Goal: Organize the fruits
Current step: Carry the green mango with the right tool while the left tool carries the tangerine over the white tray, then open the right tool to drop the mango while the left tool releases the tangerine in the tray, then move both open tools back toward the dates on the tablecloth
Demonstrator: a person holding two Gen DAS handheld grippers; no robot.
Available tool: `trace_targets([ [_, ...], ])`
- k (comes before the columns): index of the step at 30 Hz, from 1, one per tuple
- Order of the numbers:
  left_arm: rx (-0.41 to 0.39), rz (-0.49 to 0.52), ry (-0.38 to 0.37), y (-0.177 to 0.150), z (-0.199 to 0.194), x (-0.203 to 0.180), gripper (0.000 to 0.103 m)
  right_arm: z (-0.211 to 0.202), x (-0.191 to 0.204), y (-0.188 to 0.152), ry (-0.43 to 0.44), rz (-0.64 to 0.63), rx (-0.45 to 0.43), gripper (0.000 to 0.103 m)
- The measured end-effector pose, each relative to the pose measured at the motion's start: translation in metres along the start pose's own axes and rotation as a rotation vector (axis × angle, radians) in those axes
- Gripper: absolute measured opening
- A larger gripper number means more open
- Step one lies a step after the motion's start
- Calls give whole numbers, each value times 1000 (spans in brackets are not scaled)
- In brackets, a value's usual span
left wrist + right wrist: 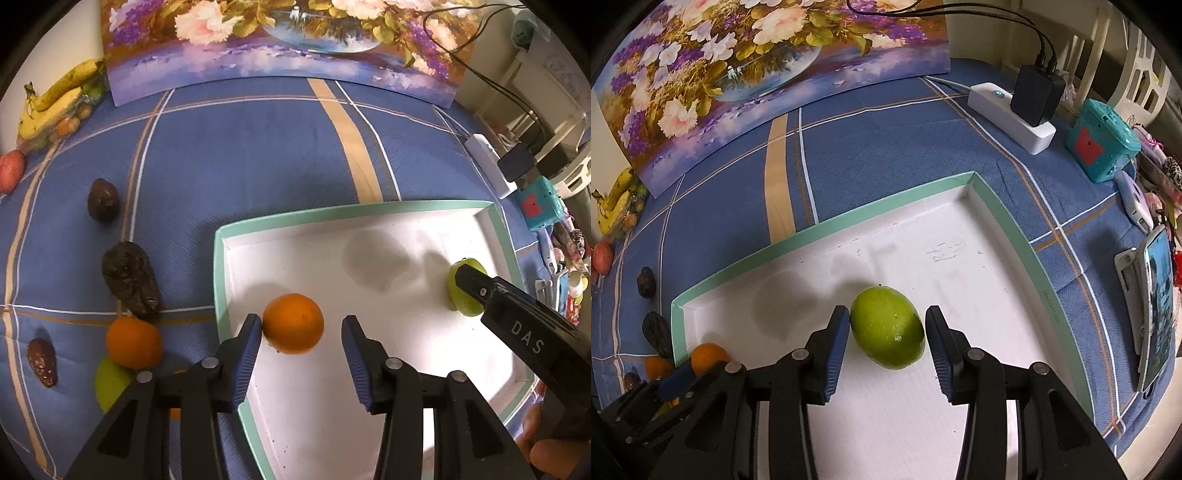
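An oval, smooth green fruit is seen at lower centre on the white tray, its long axis running upper left to lower right, bracketed by the spread right gripper. A round orange is framed by the open left gripper. Three dark wrinkled fruits are counted on the blue cloth.

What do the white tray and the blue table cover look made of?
White tray: probably matte cardboard or foam board, with folded corners, mint edging and pen scribbles on the floor. Table cover: woven or quilted fabric, judging by its herringbone texture and printed plaid lines.
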State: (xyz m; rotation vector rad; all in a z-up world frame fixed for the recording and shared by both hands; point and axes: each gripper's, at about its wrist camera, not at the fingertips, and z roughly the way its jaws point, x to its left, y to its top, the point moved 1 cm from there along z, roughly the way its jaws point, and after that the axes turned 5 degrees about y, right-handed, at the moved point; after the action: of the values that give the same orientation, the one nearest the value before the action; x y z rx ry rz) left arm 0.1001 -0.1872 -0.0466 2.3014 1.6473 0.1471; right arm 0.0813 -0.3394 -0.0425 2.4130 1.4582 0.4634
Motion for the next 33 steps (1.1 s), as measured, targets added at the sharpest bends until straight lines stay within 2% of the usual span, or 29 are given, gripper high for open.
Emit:
trace_targets([
  [2, -8, -3, -8, 2, -7, 0, 49, -4, -1, 1, -3, 0, -5, 51],
  [15, -115, -86, -34, 18, -62, 25, 49, -60, 3, 15, 13, -33, -133, 51],
  [22, -120, -132, -21, 20, -69, 43, 50, -66, 6, 14, 11, -45, -143, 51],
  [25, -113, -147, 8, 21, -66, 49, 62, -61, 6, 13, 6, -48, -131, 51],
  [27, -107, -160, 32, 21, -63, 54, 72, -58, 7, 12, -3, -55, -125, 63],
  [28, -104, -169, 47, 20, -61, 57, 80, -56, 7, 11, -10, -58, -123, 77],
  [29, -99, -176, 62, 20, -58, 60, 86, -55, 7, 11, -15, -61, -122, 85],
  [33, -86, -210, 117, 17, -48, 71, 103, -50, 7, 9, -44, -84, -118, 89],
])
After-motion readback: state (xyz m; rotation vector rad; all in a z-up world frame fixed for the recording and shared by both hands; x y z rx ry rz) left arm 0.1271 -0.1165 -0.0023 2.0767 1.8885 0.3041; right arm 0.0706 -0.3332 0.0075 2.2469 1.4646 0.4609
